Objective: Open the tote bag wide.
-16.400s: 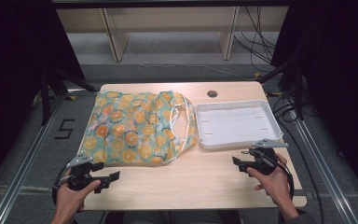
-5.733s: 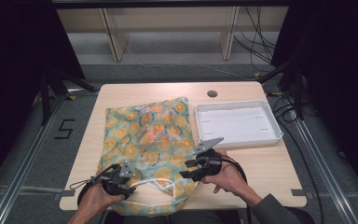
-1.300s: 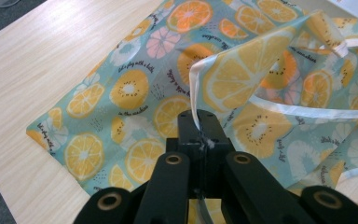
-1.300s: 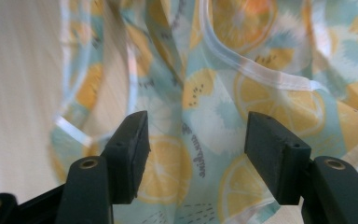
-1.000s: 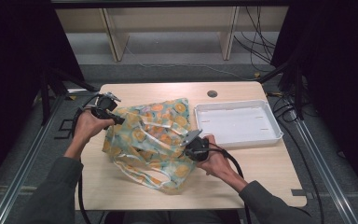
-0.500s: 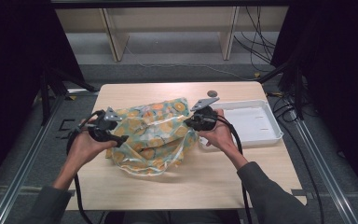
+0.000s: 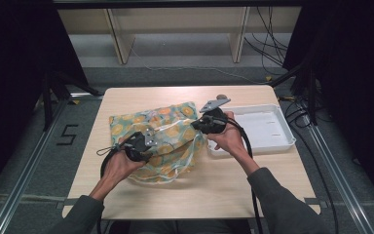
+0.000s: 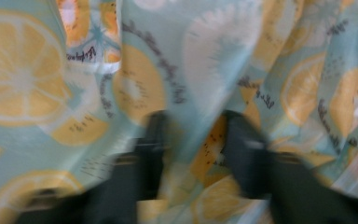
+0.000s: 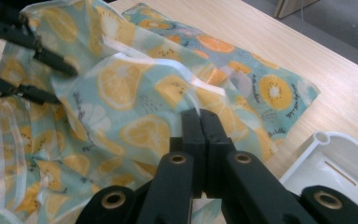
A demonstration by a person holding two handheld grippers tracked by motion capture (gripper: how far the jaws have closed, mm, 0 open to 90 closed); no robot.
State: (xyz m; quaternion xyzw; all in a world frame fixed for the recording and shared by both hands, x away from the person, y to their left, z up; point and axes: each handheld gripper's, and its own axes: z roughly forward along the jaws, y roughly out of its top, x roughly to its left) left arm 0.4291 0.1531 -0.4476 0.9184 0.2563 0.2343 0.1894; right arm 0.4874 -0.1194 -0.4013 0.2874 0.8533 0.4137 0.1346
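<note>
A thin cloth (image 7: 168, 127) printed with orange and lemon slices lies crumpled on the wooden table (image 7: 141, 97). My right gripper (image 7: 196, 128) is beside the tray's left end, shut on the cloth's right edge and holding it raised; its jaws (image 9: 199, 114) meet on the fabric (image 9: 135, 93). My left gripper (image 7: 150, 142) is pushed into the cloth's near left part. Its jaws have just been closing and stand apart with a ridge of fabric (image 8: 200, 70) between them (image 8: 193, 135). The right gripper view shows the left gripper (image 9: 46, 77) at the cloth's far side.
A white shallow tray (image 7: 282, 141) lies at the table's right, its corner (image 9: 326, 140) close under my right gripper. A round cable hole (image 7: 221, 96) is at the table's far edge. Cables trail from both grippers toward the near edge.
My left hand came in from the table's far left corner down onto the cloth. The right hand lifted the cloth's edge toward the tray, then held still. The cloth bunched up more.
</note>
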